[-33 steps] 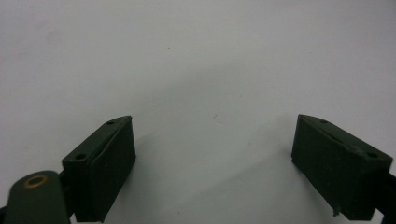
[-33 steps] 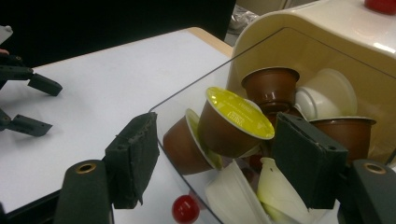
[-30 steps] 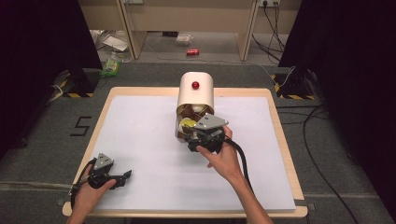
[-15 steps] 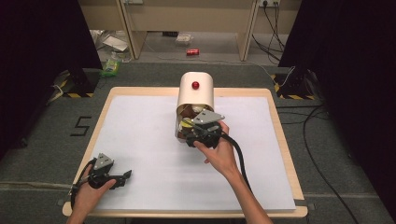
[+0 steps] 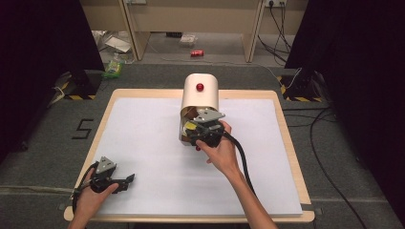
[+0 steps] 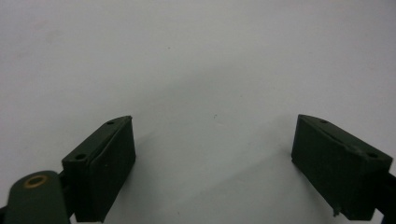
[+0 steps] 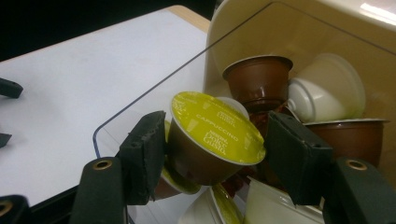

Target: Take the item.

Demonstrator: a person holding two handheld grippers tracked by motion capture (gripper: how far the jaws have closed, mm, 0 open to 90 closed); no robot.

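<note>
- Two tools in the person's hands over one worktop point(image 5: 143, 114) covered by a white sheet.
- Right tool point(image 7: 212, 149): at the open mouth of a cream dispenser point(image 5: 199, 98); its jaws have just been closing and now pinch a coffee capsule point(image 7: 212, 135) between their pads. In the high view it sits at the dispenser's near end point(image 5: 203, 136).
- Coffee capsule: brown body, yellow-green foil lid printed "Cappuccino", tilted, held at the dispenser's mouth above other capsules.
- Other capsules point(image 7: 259, 79): brown and white, heaped inside the dispenser, behind a clear front panel point(image 7: 154, 93).
- Dispenser: rounded top with a red knob point(image 5: 199, 87), standing at the middle of the worktop toward its far side.
- Left tool point(image 6: 212, 163): jaws spread wide, nothing between them, over bare white sheet; at the near left corner in the high view point(image 5: 128, 180), well apart from the dispenser.
</note>
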